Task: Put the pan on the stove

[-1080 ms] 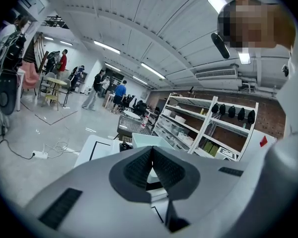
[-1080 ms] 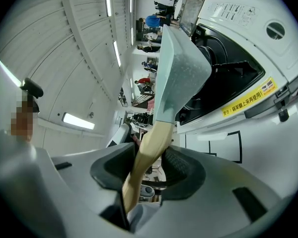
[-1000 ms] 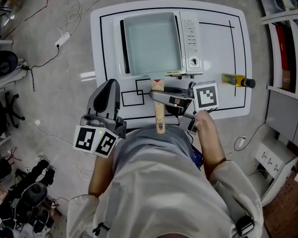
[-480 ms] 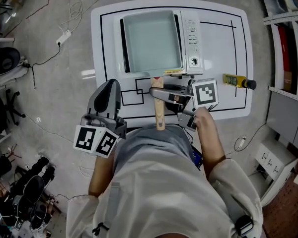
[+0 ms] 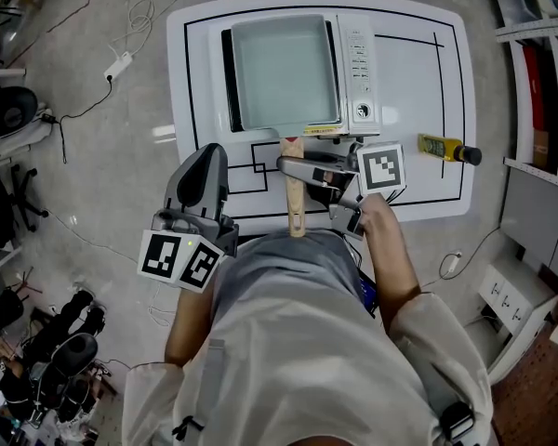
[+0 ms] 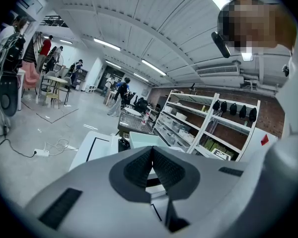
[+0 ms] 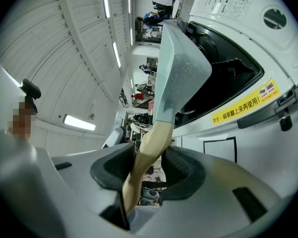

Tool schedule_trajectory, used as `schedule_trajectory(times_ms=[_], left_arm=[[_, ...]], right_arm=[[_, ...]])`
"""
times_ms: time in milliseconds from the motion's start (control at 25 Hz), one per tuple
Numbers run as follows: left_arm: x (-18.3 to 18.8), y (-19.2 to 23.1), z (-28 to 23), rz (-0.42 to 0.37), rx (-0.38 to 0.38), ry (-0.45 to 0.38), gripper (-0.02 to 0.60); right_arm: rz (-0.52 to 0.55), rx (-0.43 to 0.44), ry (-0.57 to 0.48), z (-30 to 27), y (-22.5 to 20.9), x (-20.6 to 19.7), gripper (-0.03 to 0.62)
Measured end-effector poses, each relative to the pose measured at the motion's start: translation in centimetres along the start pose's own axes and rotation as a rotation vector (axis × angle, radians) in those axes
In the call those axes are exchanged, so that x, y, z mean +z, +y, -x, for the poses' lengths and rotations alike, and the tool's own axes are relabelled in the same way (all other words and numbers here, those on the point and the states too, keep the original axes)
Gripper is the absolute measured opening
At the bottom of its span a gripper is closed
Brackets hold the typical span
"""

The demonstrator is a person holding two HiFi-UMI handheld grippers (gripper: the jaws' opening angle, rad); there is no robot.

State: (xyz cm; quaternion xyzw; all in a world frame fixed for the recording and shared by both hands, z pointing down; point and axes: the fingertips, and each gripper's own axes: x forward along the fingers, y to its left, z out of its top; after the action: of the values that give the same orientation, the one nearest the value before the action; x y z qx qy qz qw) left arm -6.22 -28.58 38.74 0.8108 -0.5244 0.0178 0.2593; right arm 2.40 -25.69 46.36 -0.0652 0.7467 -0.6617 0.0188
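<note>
A pale green square pan (image 5: 284, 72) with a wooden handle (image 5: 295, 198) is held level at the white microwave-like appliance (image 5: 358, 63) on the table. My right gripper (image 5: 296, 168) is shut on the handle, just behind the pan body. In the right gripper view the handle (image 7: 149, 148) runs between the pads and the pan (image 7: 181, 73) stands in front of the appliance's dark opening (image 7: 223, 73). My left gripper (image 5: 205, 161) hangs at the table's near left edge, shut and empty; its pads (image 6: 139, 168) meet at the tips.
The white table (image 5: 409, 82) carries black outline markings. A yellow bottle with a dark cap (image 5: 444, 149) lies right of the appliance. Shelving (image 5: 539, 72) stands at the right. Cables and gear lie on the floor at the left (image 5: 121, 68).
The pan, right gripper and table sit slightly higher in the head view than before. The grip on the handle is unchanged, and the left gripper has hardly moved.
</note>
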Motion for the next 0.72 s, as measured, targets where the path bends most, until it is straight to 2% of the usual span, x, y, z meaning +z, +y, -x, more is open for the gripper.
schedule_trajectory(times_ms=[720], left_arm=[[-0.4,-0.9,-0.3,0.009,0.017,-0.014,0.008]], right_arm=[[-0.026,0.029,0.0,0.0,-1.3,-0.1,0.164]])
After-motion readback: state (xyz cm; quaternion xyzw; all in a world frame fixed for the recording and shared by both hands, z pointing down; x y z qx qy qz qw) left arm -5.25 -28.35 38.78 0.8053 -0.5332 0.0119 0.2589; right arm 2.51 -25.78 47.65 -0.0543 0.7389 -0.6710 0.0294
